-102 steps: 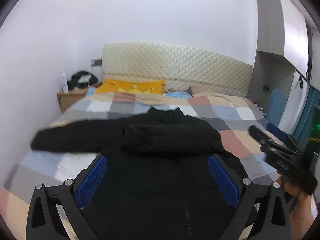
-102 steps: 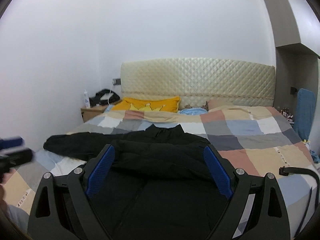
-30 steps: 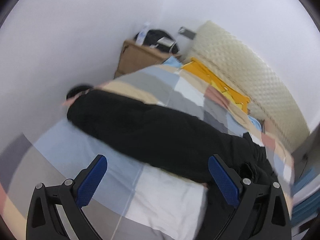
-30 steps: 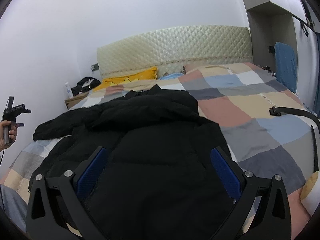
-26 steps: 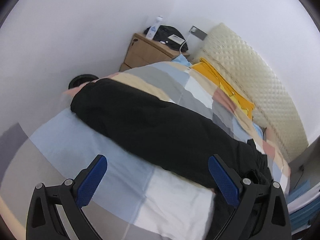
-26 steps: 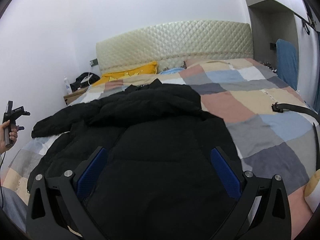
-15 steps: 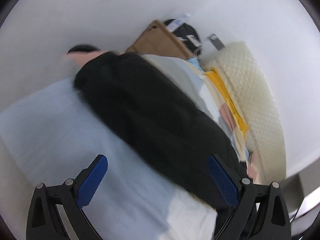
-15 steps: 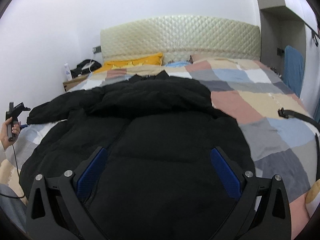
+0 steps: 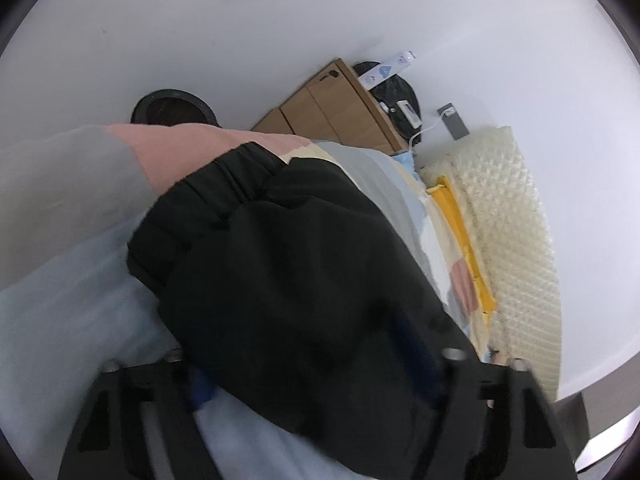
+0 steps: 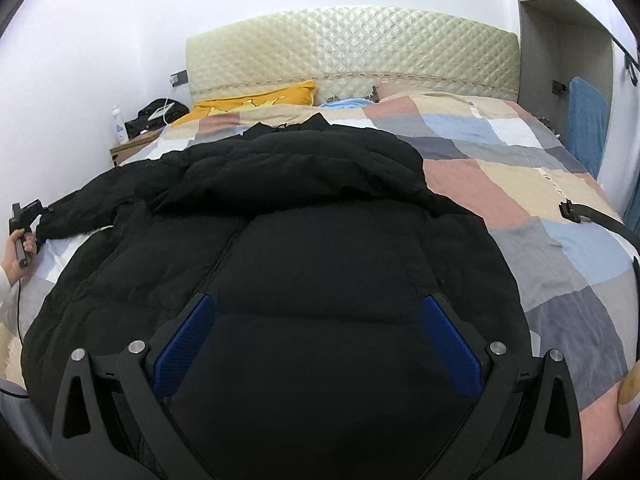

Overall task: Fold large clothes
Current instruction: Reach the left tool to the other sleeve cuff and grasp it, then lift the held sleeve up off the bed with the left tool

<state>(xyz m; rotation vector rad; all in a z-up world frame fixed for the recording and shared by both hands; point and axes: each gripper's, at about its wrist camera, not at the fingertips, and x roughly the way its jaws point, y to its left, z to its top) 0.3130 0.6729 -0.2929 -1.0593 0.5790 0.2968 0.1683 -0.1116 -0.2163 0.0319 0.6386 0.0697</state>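
Left wrist view: the left gripper (image 9: pixel 308 368) straddles the cuffed sleeve (image 9: pixel 280 264) of a black padded jacket at the edge of the patchwork bedspread (image 9: pixel 60 320), its fingers spread either side of the fabric; whether they pinch it cannot be told. A wooden nightstand (image 9: pixel 328 108) stands against the white wall beyond.

Right wrist view: the right gripper (image 10: pixel 316 344) hovers spread wide over the puffy, quilted jacket (image 10: pixel 320 208), which covers the near half of the bed below a tufted cream headboard (image 10: pixel 352 52). Bare checked quilt lies open to the right.
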